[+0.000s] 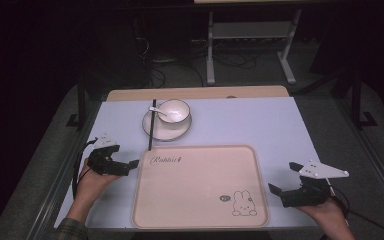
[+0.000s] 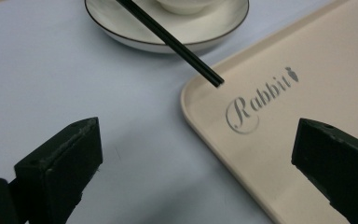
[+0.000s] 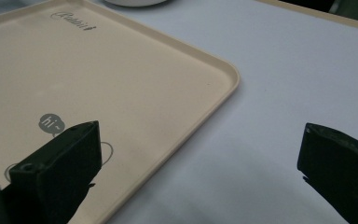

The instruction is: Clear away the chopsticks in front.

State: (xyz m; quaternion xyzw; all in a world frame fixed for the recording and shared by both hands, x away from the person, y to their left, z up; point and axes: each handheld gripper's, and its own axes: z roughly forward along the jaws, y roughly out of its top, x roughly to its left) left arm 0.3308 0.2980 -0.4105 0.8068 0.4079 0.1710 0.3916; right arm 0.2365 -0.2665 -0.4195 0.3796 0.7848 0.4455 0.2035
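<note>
We are holding both grippers low over the bench, jaws spread wide and gripping nothing: left gripper [image 1: 130, 165] at the tray's [image 1: 200, 220] far-left corner, right gripper [image 1: 283, 194] off its near-right corner. The chopstick [image 1: 151, 125] is lying across the saucer [image 1: 152, 131] near the bench's far edge, its tip overhanging the tray rim. Risk, as we are judging it: nudging that thin stick could roll it off, jarring the bowl [image 1: 174, 111] and spoon [image 1: 158, 110].
</note>
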